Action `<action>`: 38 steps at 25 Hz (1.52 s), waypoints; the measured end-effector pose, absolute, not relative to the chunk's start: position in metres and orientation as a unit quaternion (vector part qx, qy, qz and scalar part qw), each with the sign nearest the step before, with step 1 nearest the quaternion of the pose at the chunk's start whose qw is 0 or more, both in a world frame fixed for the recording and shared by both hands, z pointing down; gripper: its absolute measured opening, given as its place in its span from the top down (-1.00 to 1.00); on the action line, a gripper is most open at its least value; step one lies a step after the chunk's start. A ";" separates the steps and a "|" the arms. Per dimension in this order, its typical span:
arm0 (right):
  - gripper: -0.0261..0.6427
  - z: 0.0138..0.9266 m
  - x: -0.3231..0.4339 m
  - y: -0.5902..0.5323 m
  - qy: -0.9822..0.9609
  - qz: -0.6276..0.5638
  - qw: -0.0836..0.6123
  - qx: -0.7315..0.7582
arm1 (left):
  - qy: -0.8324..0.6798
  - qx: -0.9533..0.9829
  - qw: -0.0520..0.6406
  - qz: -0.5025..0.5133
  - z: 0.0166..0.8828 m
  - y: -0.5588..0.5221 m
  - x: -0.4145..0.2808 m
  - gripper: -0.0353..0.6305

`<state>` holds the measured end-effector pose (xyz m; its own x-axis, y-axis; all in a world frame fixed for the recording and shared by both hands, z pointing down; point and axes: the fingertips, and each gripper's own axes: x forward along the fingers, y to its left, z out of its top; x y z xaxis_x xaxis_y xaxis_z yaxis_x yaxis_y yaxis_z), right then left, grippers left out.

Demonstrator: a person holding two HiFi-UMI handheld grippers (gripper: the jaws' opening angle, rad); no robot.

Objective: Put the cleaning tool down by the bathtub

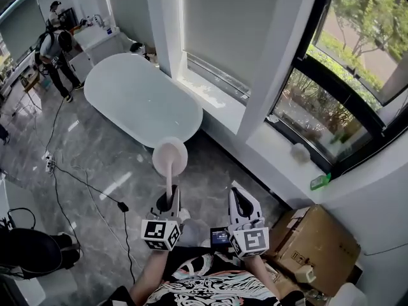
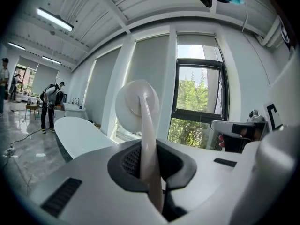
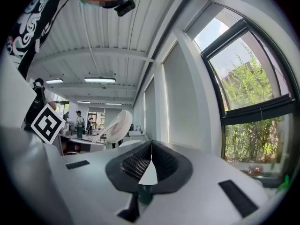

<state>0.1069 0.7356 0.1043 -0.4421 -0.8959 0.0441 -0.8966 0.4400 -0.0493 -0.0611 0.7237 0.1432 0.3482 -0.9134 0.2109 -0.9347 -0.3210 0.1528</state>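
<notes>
Bathtub [image 1: 140,97] beyond left tongs [image 1: 169,201] clamping cleaning tool [image 1: 169,158].

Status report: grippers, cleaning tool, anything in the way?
Left hand-held gripper shut on cleaning tool, not set down. Right hand-held gripper shut, empty. Bathtub ahead, cable on floor.

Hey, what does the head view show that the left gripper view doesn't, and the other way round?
Only the head view: the cardboard box by the wall, and the marker cube on the left gripper.
Only the left gripper view: the ceiling strip light, and a close look at the jaws shut on the handle of the cleaning tool.
Both: the tool with its round head up, the white bathtub beyond it, and the window.
</notes>
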 end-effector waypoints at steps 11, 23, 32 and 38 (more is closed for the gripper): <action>0.84 0.122 0.149 0.666 -0.814 0.041 0.007 0.579 | -0.557 0.823 0.104 0.041 0.143 0.647 -0.041 0.81; 0.84 0.110 0.118 0.503 -0.804 0.044 0.028 0.593 | -0.542 0.834 0.087 0.063 0.127 0.473 -0.074 0.81; 0.84 0.112 0.088 0.404 -0.793 0.046 0.043 0.606 | -0.531 0.838 0.105 0.062 0.135 0.366 -0.110 0.81; 0.84 0.125 0.087 0.365 -0.787 0.062 0.055 0.611 | -0.528 0.839 0.119 0.059 0.144 0.318 -0.110 0.81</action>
<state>0.0872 0.3653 0.1249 -0.2464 -0.9554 0.1628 -0.9691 0.2448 -0.0301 -0.1103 0.3180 0.1435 0.4354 -0.8716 0.2252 -0.8999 -0.4142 0.1367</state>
